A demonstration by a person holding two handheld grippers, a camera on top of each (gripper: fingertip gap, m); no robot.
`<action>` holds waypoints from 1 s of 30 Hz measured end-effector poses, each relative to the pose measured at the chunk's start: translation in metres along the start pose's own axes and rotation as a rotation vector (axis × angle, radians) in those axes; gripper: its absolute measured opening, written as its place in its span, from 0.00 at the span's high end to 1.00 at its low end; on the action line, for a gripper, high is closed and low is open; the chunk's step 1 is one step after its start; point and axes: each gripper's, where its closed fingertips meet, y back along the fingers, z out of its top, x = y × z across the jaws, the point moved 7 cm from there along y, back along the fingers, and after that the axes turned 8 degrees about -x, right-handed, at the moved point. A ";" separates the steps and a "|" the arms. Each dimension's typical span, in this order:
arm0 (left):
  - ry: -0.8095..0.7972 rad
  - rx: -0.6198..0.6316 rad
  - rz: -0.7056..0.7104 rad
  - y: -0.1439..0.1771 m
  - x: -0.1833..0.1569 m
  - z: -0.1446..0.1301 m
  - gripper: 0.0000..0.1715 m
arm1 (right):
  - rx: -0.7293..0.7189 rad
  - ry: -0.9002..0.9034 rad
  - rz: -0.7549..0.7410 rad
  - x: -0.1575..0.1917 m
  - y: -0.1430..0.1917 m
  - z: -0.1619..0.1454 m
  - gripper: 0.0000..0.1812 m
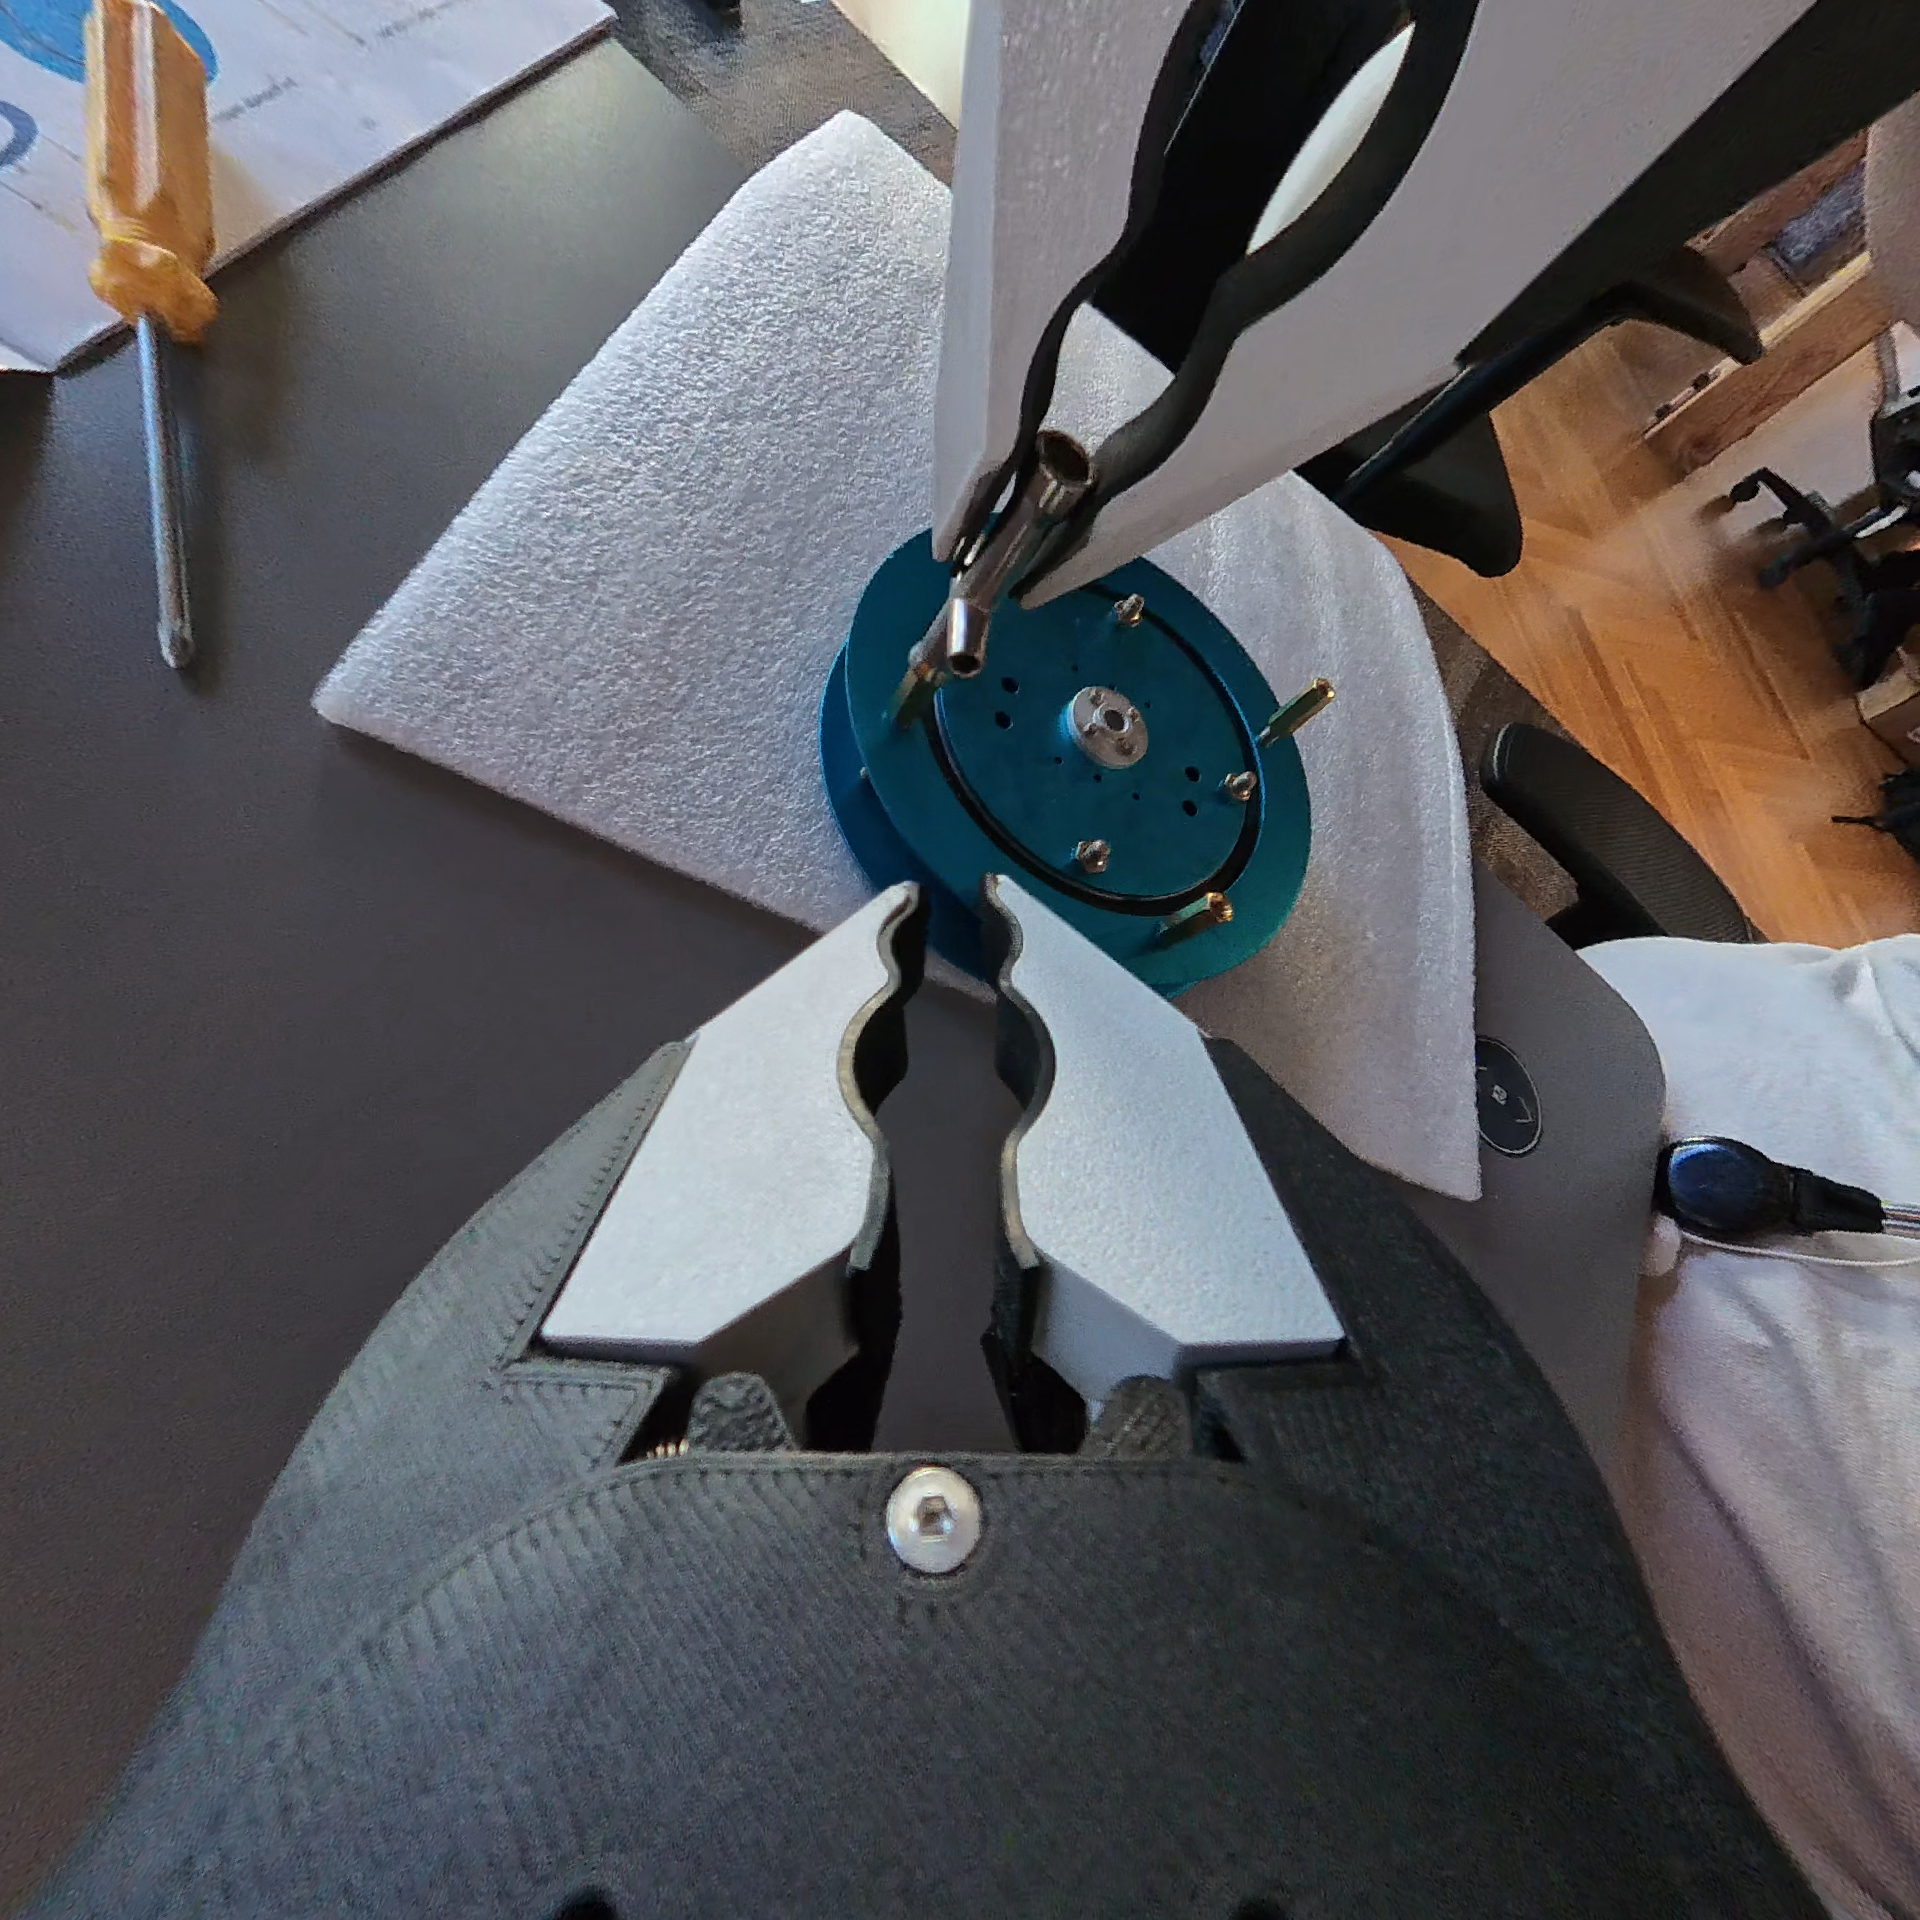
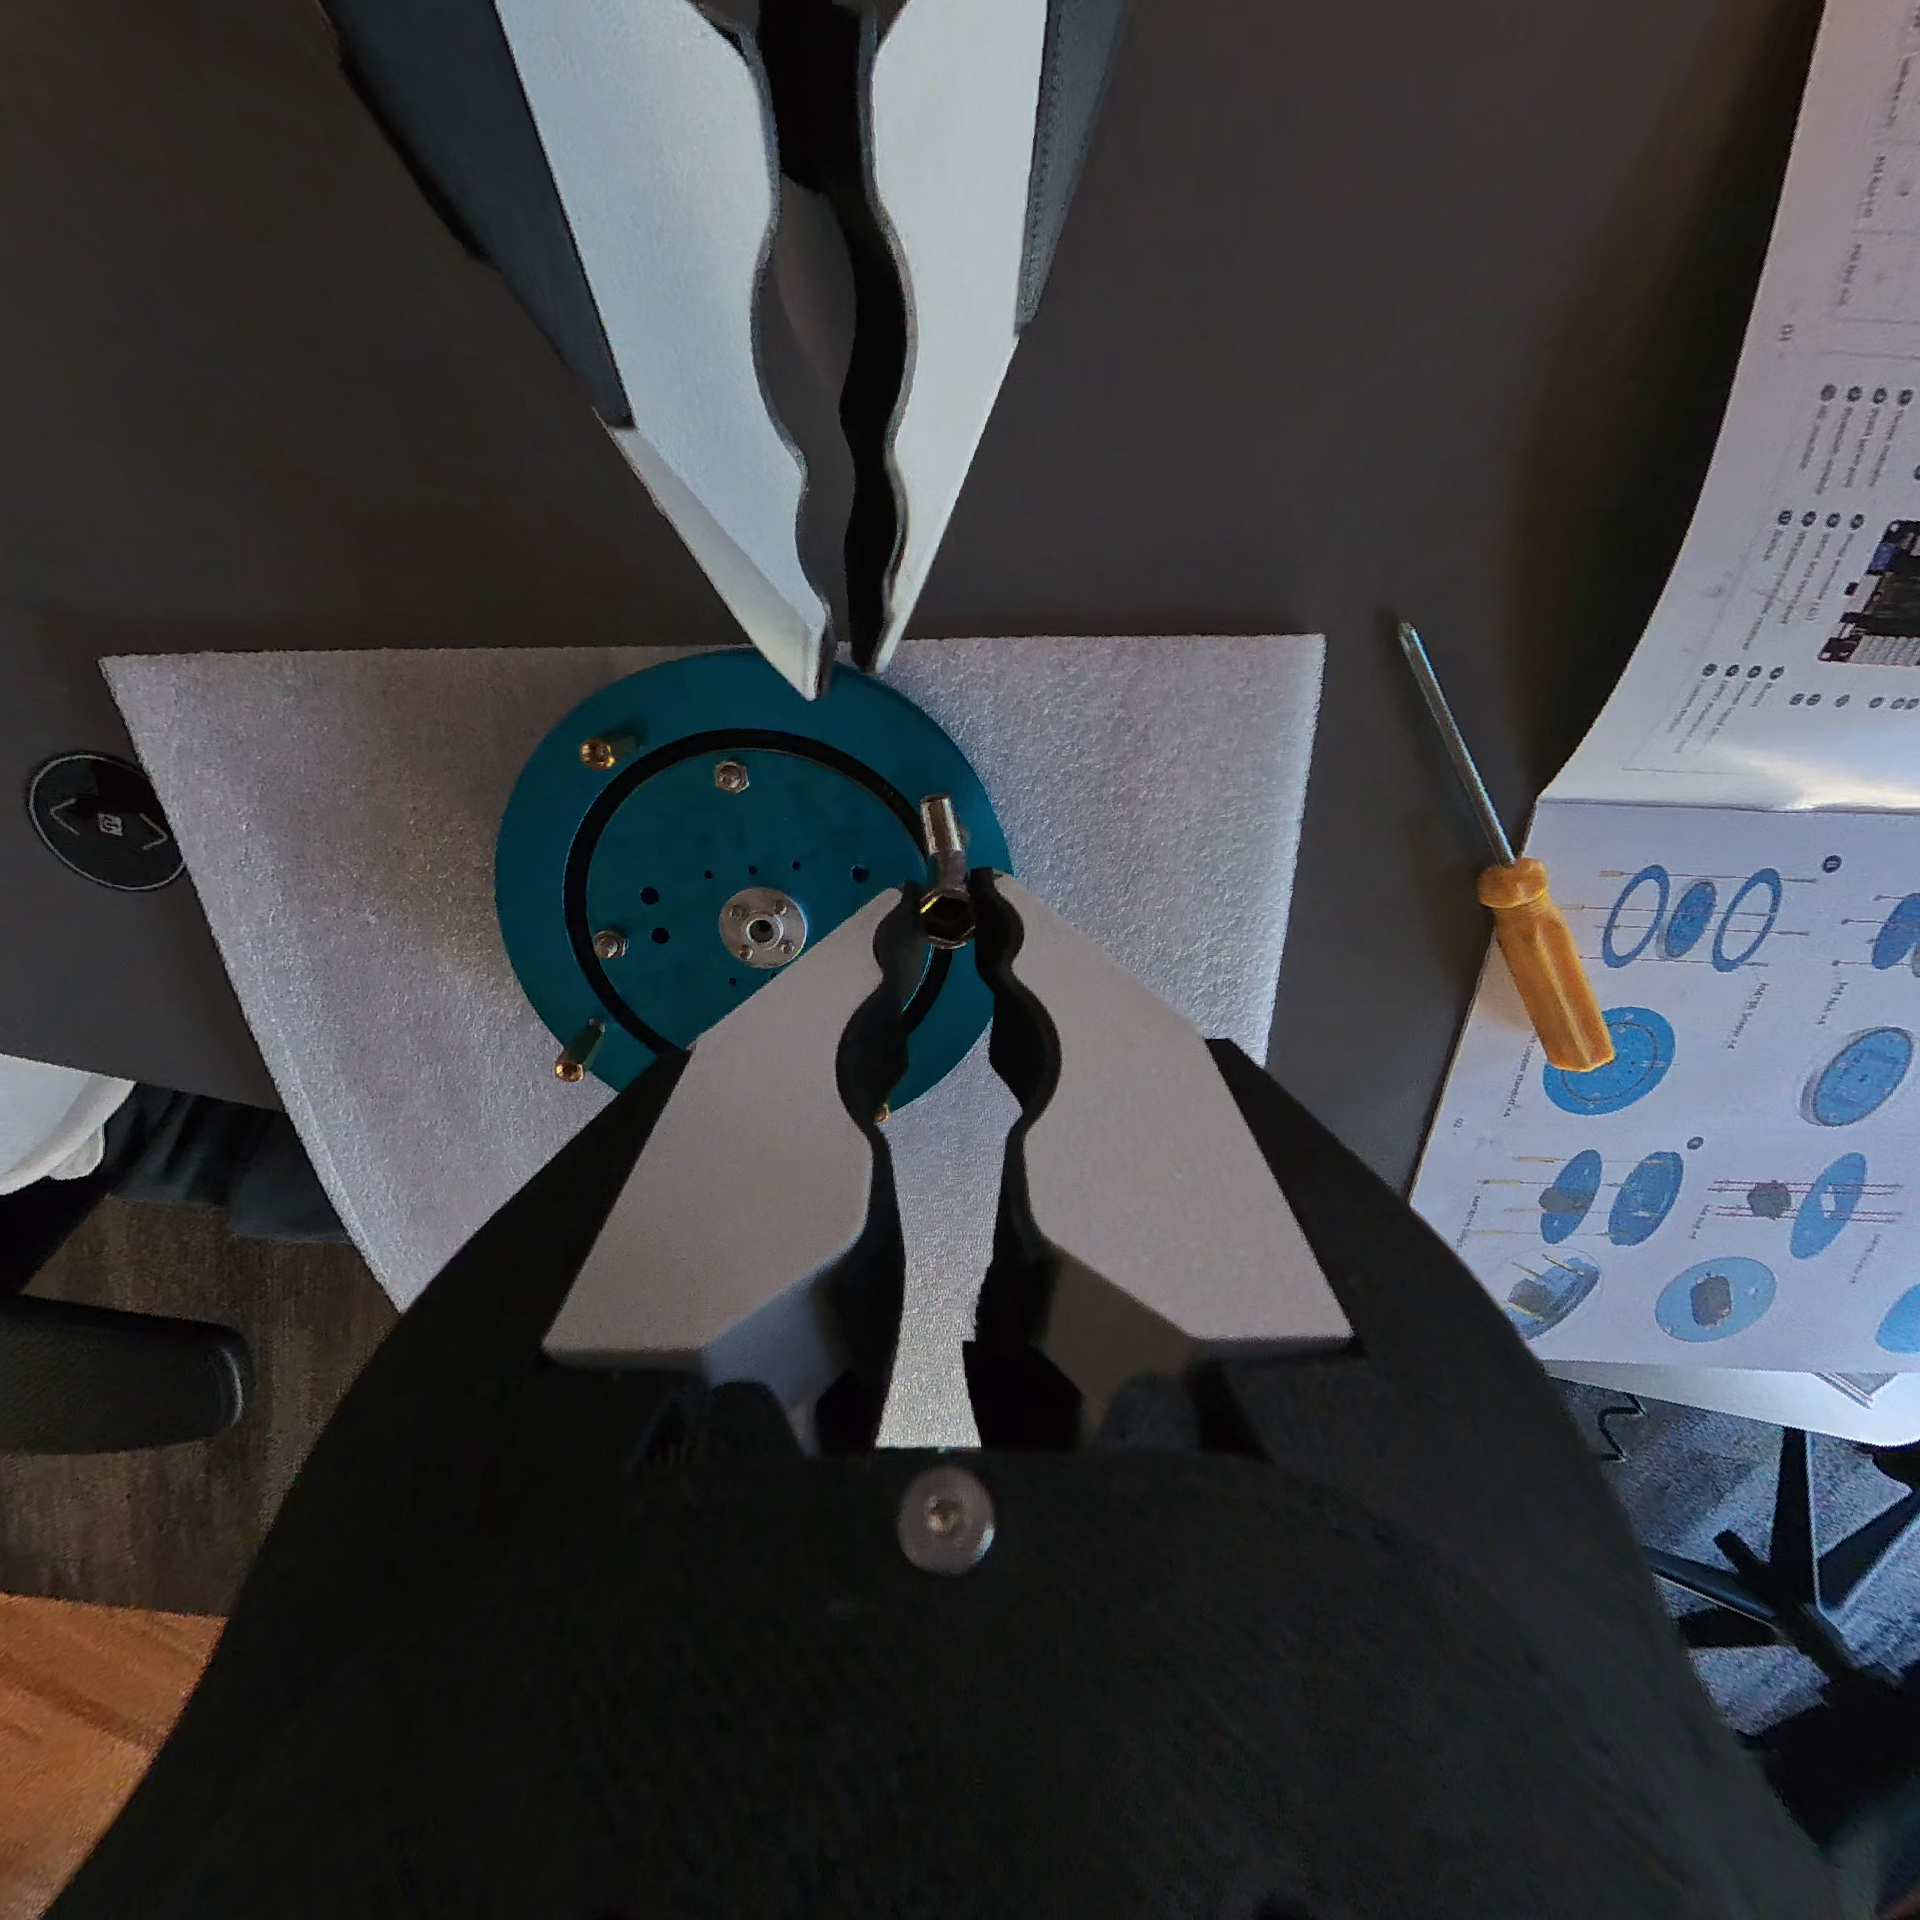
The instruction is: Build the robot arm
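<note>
You are working in an office: a dark table (image 2: 1299, 312) with a height-control button (image 2: 107, 823), black office chairs (image 1: 1621, 842) on wood flooring (image 1: 1662, 644), and printed assembly sheets (image 2: 1714, 1091) beside a screwdriver (image 2: 1538, 966).

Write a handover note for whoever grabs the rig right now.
Right claw: shut on the wrench, which sits at a rim standoff of the disc; whether it is seated on it is unclear.
Left claw: nearly shut, empty, tips at the disc's rim.
The disc lies on foam. Other standoffs stand on its rim.
Screwdriver: lying aside, handle on the sheets.
</note>
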 end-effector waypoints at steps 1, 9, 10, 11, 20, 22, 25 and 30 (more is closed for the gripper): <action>0.001 -0.001 -0.004 0.000 0.000 0.000 0.96 | 0.010 0.010 0.001 0.000 0.000 0.000 0.96; 0.028 -0.009 -0.021 -0.002 0.001 0.000 0.97 | 0.129 0.225 0.047 0.001 -0.003 0.009 0.96; 0.035 -0.012 -0.023 -0.002 0.001 0.000 0.97 | 0.133 0.233 0.061 -0.001 -0.004 0.010 0.96; 0.042 -0.015 -0.024 -0.002 0.001 0.000 0.97 | 0.140 0.206 0.074 -0.002 -0.004 0.011 0.96; 0.064 -0.020 -0.031 -0.002 0.002 0.000 0.97 | -0.015 -0.114 0.044 -0.006 -0.006 0.007 0.96; 0.069 -0.020 -0.033 -0.002 0.002 -0.001 0.97 | -0.094 -0.165 0.044 -0.006 -0.005 0.001 0.96; 0.069 -0.018 -0.032 -0.002 0.002 -0.001 0.97 | -0.227 -0.257 0.044 -0.007 -0.003 -0.011 0.96; 0.070 -0.018 -0.034 -0.002 0.002 0.000 0.97 | -0.385 -0.412 0.077 -0.009 -0.004 -0.026 0.96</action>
